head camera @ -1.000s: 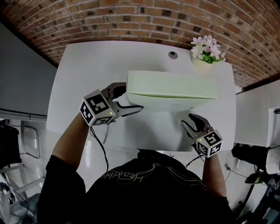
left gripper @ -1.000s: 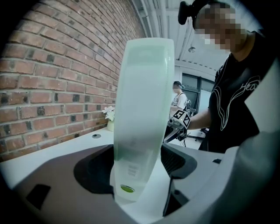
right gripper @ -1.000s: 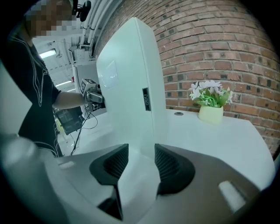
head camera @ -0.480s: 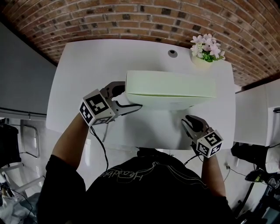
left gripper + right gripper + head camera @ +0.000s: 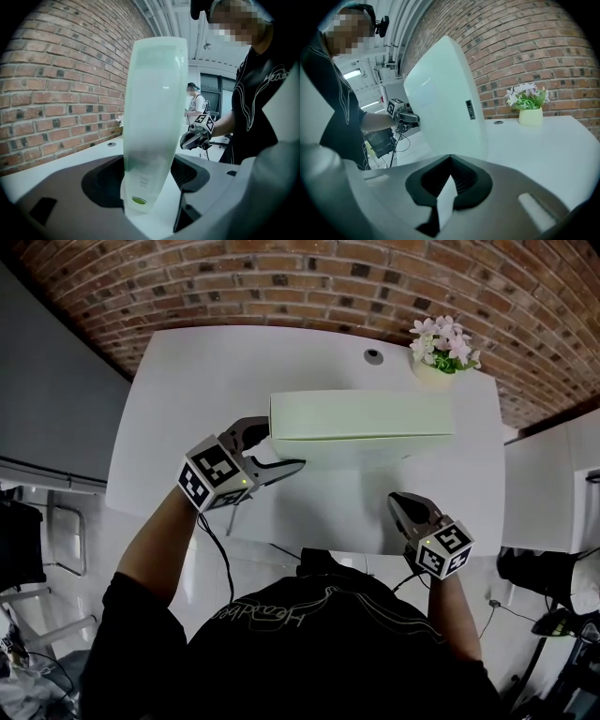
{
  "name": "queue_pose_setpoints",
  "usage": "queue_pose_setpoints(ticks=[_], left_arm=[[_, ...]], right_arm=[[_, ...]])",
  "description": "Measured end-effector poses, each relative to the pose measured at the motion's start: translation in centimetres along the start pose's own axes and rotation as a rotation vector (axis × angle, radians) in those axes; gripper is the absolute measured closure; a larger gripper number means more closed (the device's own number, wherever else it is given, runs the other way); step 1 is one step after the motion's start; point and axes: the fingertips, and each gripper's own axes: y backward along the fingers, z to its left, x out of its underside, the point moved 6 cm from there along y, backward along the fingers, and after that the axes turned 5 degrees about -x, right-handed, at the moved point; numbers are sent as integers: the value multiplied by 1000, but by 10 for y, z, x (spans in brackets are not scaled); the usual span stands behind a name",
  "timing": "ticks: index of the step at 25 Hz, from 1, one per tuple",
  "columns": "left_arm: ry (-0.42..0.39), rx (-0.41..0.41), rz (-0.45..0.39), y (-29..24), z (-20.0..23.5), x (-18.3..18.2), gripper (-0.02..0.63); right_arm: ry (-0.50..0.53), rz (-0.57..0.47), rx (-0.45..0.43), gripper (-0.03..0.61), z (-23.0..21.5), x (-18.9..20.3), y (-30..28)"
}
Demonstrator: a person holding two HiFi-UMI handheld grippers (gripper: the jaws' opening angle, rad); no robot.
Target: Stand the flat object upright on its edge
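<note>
**Head view.** Item: flat box [image 5: 361, 416], pale green, standing on its long edge across the middle of the white surface [image 5: 187, 409]. The left claw [image 5: 284, 444] is set astride the box's left end, one jaw behind it and one in front. Its jaws have just been closing a little, with that end between them. The right claw [image 5: 396, 501] is held well apart from the box, near the front edge of the surface. Potted flowers [image 5: 441, 357] are noted at the far right corner.

**Left gripper view.** The narrow end of the box is seen head-on between widely spread jaws. A strip of the surface shows beside it, so no firm pinch is judged. This thinness is not given by the head view.

**Right gripper view.** The jaws are pressed together with nothing held. Only here is the broad face shown, with its small dark label [image 5: 469, 110].

**Handling, as judged.** Light, stiff and smooth-sided, with a narrow footing, so easily toppled. Hold is best taken across the thickness at one end.
</note>
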Motion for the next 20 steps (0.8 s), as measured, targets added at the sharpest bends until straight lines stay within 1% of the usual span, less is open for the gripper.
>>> queue_pose_setpoints(ticks=[8,20], left_arm=[[7,-119,-8,18,-11,9,311],[108,-267,-1,52,-20,27,313]], right_arm=[[1,-13,-24,574,18,4,-3],[44,-21,-66,574,52,-3,-13]])
